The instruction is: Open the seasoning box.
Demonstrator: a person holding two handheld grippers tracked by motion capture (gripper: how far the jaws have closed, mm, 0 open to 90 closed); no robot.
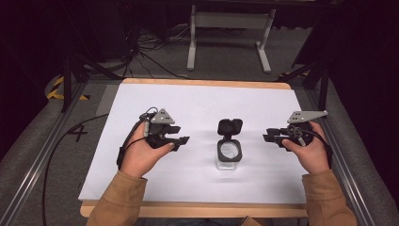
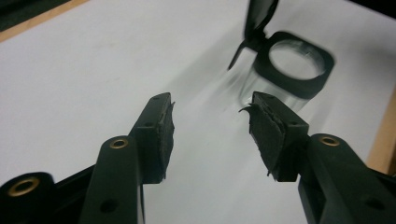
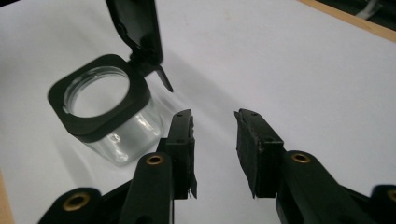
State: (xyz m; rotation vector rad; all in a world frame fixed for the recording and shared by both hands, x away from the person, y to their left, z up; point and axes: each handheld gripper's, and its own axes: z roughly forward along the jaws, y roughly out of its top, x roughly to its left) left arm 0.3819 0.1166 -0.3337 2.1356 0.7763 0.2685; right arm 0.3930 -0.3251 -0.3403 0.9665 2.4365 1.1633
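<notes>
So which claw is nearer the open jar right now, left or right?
Right, narrowly, judging from the high view. The right claw sits open just right of the jar. The left claw, also open, sits a bit farther off on its left. Neither touches it.

A jar (image 1: 229, 156) stands near the middle of the table (image 1: 141, 188), its lid (image 1: 230, 127) hinged up at 12 o'clock; left gripper (image 1: 184, 140) at 9 o'clock, right gripper (image 1: 266, 137) at 3 o'clock.

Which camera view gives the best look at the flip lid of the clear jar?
The right gripper view: the open flip lid stands large and sharp above the jar. In the left gripper view the lid is blurred and cut off by the frame edge. In the high view it is whole but small.
</notes>
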